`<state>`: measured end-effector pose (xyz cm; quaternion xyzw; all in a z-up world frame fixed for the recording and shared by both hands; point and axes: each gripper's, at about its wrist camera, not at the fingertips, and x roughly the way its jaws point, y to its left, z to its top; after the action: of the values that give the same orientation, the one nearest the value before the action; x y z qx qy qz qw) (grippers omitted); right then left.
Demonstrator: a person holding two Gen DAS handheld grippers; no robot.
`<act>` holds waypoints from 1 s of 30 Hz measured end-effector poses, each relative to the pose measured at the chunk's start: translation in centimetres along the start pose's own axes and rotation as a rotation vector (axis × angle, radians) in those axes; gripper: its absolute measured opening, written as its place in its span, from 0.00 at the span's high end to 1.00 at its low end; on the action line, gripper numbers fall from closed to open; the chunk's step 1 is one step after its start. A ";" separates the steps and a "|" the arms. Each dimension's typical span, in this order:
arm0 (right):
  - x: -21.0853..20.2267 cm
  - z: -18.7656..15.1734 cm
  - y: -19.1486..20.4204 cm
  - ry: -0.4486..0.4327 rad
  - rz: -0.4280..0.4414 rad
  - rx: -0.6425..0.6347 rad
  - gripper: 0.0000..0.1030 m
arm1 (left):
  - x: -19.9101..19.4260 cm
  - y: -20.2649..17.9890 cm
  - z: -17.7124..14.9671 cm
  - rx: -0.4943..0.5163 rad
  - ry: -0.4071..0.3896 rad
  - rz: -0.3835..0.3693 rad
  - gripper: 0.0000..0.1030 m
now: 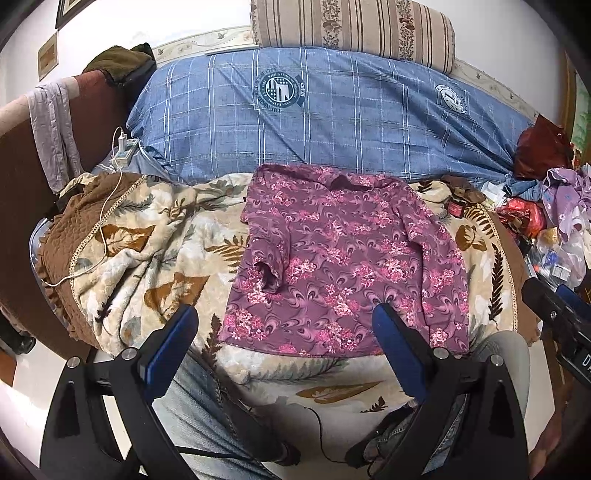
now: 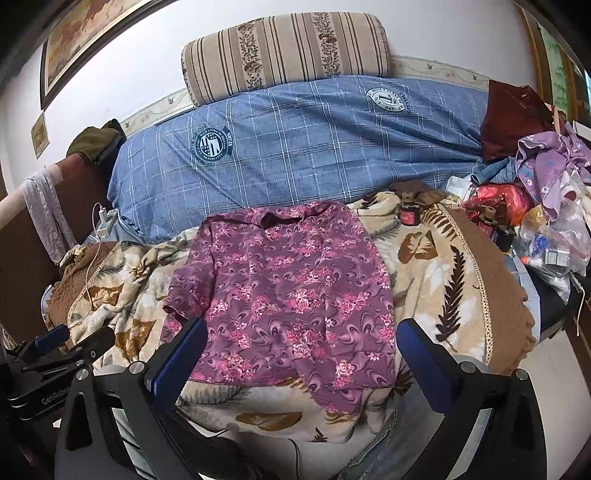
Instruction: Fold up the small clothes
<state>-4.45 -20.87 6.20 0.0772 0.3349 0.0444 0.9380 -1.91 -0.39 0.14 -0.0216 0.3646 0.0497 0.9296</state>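
Observation:
A purple floral shirt (image 1: 343, 258) lies spread on a leaf-patterned blanket (image 1: 155, 251), collar toward the far side, both sleeves folded in over the body. It also shows in the right wrist view (image 2: 288, 291). My left gripper (image 1: 284, 314) is open and empty, held near the shirt's hem, left of its middle. My right gripper (image 2: 303, 332) is open and empty, held over the hem at the near edge. The right gripper also shows at the right edge of the left wrist view (image 1: 554, 306).
A blue checked quilt (image 1: 325, 114) and a striped cushion (image 1: 351, 29) lie behind the shirt. A charger cable (image 1: 103, 221) crosses the blanket at left. Small bottles (image 2: 408, 212) and a heap of clothes and bags (image 2: 546, 206) crowd the right. My jeans-clad legs (image 1: 195, 406) are below.

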 end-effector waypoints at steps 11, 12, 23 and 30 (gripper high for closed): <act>0.6 0.1 0.1 0.015 -0.001 -0.006 0.00 | 0.7 -0.2 -0.1 0.002 0.010 -0.004 0.07; 0.6 0.2 0.1 0.013 -0.001 -0.006 0.00 | 0.8 -0.2 -0.1 0.000 0.010 -0.006 0.06; 0.6 0.5 0.5 0.013 -0.006 -0.020 0.00 | 0.8 -0.2 -0.2 -0.004 0.009 -0.009 0.07; 0.9 0.6 0.8 0.023 -0.007 -0.029 0.00 | 1.2 0.0 -0.2 -0.004 0.013 -0.016 0.06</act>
<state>-3.36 -20.01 6.26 0.0621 0.3453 0.0469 0.9353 -1.15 -0.34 -0.87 -0.0266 0.3705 0.0426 0.9275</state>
